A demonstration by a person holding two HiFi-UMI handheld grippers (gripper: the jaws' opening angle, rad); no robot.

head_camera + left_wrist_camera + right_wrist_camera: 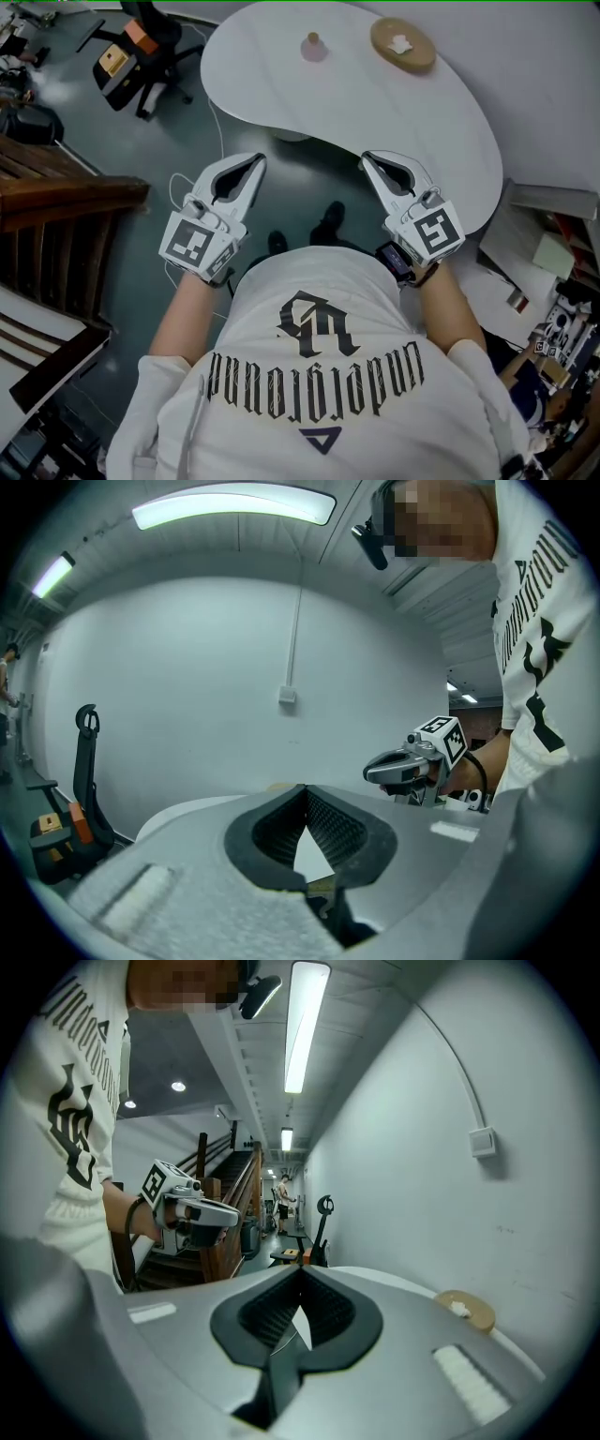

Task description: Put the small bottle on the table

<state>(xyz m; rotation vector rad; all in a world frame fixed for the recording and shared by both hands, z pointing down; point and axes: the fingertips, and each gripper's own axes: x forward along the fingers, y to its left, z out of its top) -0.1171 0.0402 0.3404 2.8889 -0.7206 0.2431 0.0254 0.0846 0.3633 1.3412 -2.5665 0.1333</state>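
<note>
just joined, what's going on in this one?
A person stands at the white rounded table, holding the left gripper and right gripper short of it, both shut and empty. The small pale pink bottle stands upright on the table's far side, beside a round tan disc. Nothing is being handled.

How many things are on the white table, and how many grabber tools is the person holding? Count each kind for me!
small bottle: 1
round tan disc: 1
small white piece lying on the disc: 1
grippers, the left gripper and the right gripper: 2
Total: 5, with 3 on the white table and 2 held
</note>
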